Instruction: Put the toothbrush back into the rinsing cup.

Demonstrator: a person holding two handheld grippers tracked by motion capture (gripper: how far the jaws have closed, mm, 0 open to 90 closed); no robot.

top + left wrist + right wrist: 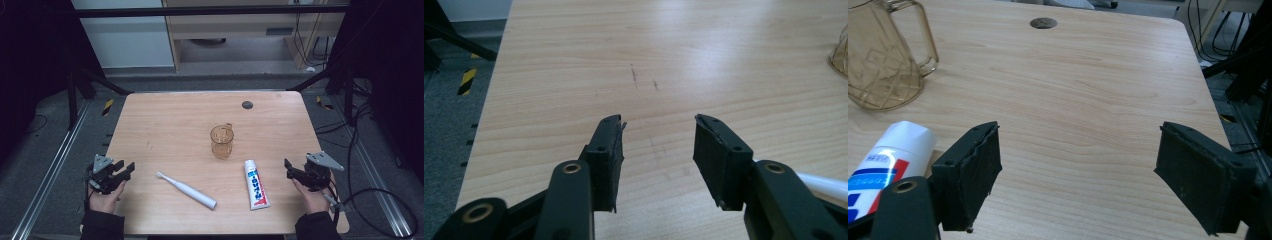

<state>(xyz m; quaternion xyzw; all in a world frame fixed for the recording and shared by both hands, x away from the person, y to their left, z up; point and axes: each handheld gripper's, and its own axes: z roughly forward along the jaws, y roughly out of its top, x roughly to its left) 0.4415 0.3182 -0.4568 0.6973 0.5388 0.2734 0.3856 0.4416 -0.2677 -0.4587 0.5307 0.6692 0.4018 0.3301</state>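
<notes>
At the lower corners of the high view, my left hand-held gripper (129,167) and right hand-held gripper (288,167) gape empty beside the white electric toothbrush (186,190) and white toothpaste tube (255,184).

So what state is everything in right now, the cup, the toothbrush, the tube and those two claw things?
Cup: upright on the table, looks empty.
Toothbrush: lying flat, untouched.
Toothpaste tube: lying flat, cap on, pointing towards the cup.
Left gripper: open, holding nothing, at the table's left edge.
Right gripper: open, holding nothing, just right of the tube.
</notes>
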